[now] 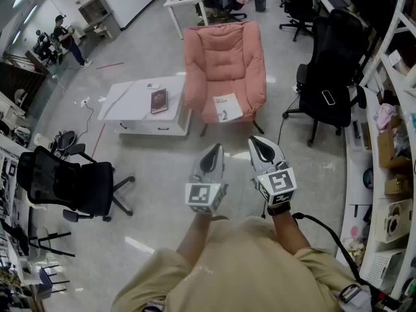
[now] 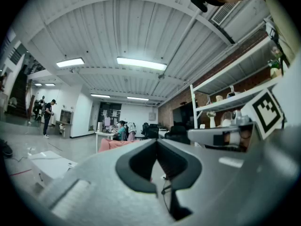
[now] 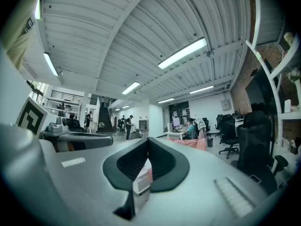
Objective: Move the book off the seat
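Close before the person, left gripper (image 1: 214,147) and right gripper (image 1: 257,140) hover side by side.
Both sets of jaws are pressed together, empty; farther off, the book (image 1: 227,107) lies on the pink armchair (image 1: 224,51) seat.

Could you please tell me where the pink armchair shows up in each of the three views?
Head view: the pink armchair is at upper centre, its seat facing the camera.
Left gripper view: the pink armchair is a low sliver, left of centre.
Right gripper view: the pink armchair is a low sliver, right of centre.
Shared landmark: the white desk beyond it.
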`<control>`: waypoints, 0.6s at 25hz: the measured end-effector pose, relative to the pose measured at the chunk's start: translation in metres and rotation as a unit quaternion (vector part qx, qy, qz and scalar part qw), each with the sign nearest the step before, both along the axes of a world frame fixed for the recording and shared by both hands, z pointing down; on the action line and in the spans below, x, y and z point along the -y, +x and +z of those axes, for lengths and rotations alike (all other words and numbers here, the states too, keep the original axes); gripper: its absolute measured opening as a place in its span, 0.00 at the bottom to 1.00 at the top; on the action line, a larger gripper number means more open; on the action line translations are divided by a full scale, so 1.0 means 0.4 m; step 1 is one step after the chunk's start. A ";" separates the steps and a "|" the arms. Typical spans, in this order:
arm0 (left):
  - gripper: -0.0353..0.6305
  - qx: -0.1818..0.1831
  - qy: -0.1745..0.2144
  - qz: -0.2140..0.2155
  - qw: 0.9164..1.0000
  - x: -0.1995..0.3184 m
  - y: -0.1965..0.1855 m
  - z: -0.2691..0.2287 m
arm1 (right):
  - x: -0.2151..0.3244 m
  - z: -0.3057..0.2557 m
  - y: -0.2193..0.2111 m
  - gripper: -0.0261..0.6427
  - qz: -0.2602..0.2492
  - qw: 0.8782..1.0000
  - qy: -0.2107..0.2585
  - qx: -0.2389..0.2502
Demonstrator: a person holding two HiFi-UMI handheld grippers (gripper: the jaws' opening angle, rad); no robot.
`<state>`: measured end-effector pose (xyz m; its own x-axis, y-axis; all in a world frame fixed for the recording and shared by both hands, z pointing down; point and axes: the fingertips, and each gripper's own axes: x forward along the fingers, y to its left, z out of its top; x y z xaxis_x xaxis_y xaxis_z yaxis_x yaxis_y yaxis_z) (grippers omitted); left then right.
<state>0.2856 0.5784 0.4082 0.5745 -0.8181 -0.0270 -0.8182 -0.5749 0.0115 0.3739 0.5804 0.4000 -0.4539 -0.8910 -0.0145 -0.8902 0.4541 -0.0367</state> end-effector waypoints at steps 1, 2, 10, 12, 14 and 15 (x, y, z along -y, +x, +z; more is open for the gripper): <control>0.06 0.004 -0.003 -0.002 1.000 -0.002 0.006 -0.008 | -0.002 -0.002 0.010 0.05 0.001 1.000 0.002 0.001; 0.06 0.007 -0.004 -0.004 1.000 -0.005 0.013 -0.015 | -0.003 -0.004 0.020 0.05 0.003 1.000 0.003 0.002; 0.06 0.005 0.008 0.026 1.000 -0.021 0.104 -0.023 | -0.019 0.010 0.138 0.05 0.051 0.998 -0.005 0.023; 0.06 0.004 0.006 0.028 1.000 -0.025 0.122 -0.021 | -0.016 0.021 0.176 0.05 0.064 0.997 -0.013 0.046; 0.06 0.009 0.001 0.026 1.000 -0.025 0.130 -0.004 | -0.012 0.038 0.201 0.05 0.069 0.995 -0.021 0.066; 0.06 0.012 -0.002 0.025 1.000 -0.018 0.128 0.008 | -0.006 0.048 0.206 0.05 0.069 0.995 -0.026 0.070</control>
